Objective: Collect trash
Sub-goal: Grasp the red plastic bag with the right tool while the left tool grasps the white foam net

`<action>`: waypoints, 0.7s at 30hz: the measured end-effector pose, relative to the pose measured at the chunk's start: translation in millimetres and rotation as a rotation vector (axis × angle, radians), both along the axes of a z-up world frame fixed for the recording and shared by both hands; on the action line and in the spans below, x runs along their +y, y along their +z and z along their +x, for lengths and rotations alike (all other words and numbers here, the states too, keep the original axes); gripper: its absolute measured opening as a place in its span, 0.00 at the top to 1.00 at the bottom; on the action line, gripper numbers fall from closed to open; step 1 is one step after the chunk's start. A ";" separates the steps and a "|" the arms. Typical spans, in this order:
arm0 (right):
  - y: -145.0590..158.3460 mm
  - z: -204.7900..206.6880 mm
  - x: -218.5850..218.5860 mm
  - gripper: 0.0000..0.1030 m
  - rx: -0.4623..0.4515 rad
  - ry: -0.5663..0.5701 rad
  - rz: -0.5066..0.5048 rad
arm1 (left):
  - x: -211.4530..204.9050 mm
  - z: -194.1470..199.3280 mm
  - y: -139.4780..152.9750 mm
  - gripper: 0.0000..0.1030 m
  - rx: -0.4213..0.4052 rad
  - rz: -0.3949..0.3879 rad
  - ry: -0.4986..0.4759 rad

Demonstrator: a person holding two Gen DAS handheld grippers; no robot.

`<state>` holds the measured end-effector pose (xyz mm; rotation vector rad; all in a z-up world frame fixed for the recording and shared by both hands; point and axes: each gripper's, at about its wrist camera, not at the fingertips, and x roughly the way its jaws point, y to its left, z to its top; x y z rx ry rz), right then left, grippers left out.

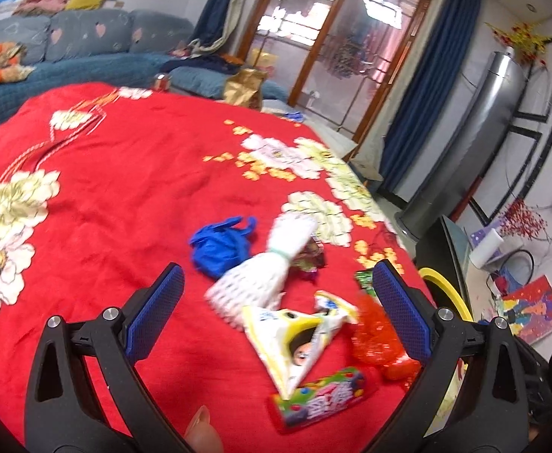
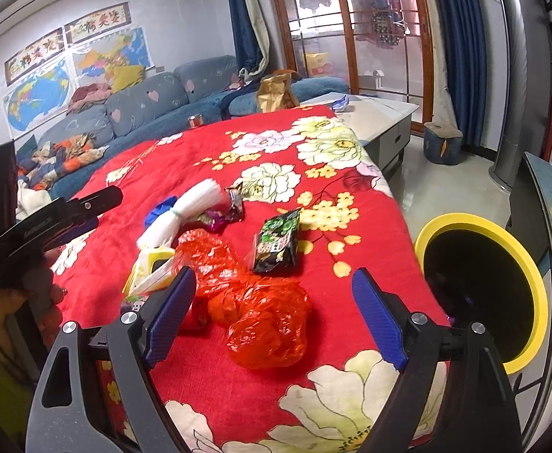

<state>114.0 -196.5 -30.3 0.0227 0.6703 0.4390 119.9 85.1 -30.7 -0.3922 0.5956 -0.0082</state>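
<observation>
Trash lies in a loose pile on the red flowered blanket [image 1: 125, 158]. My left gripper [image 1: 276, 302] is open above a white foam net [image 1: 253, 279], a yellow-white wrapper [image 1: 291, 339] and a colourful candy box [image 1: 321, 396]. My right gripper [image 2: 276, 313] is open with a crumpled red plastic bag [image 2: 260, 309] lying between its fingers, not pinched. Beyond the bag are a dark green wrapper [image 2: 277, 241], a purple wrapper [image 2: 219, 219] and a blue bag [image 1: 219, 245]. A black bin with a yellow rim [image 2: 536, 294] stands at the blanket's right edge.
A hand holds my left gripper [image 2: 106, 207] at the far left of the right wrist view. A blue sofa [image 2: 143, 109] and a gold bag [image 2: 274, 92] lie behind. A grey cabinet [image 2: 385, 120], a stool [image 2: 442, 143] and a tall silver unit [image 1: 479, 132] stand to the right.
</observation>
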 end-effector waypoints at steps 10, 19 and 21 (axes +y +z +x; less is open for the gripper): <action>-21.7 7.4 6.2 0.20 0.057 0.000 -0.016 | 31.6 11.9 -36.1 0.24 0.101 -0.140 0.026; -38.8 18.9 3.9 0.20 0.095 -0.020 -0.015 | 43.4 23.4 -62.7 0.39 0.127 -0.340 -0.030; -42.5 20.7 4.4 0.20 0.103 -0.018 -0.013 | 45.6 24.9 -66.6 0.42 0.124 -0.368 -0.040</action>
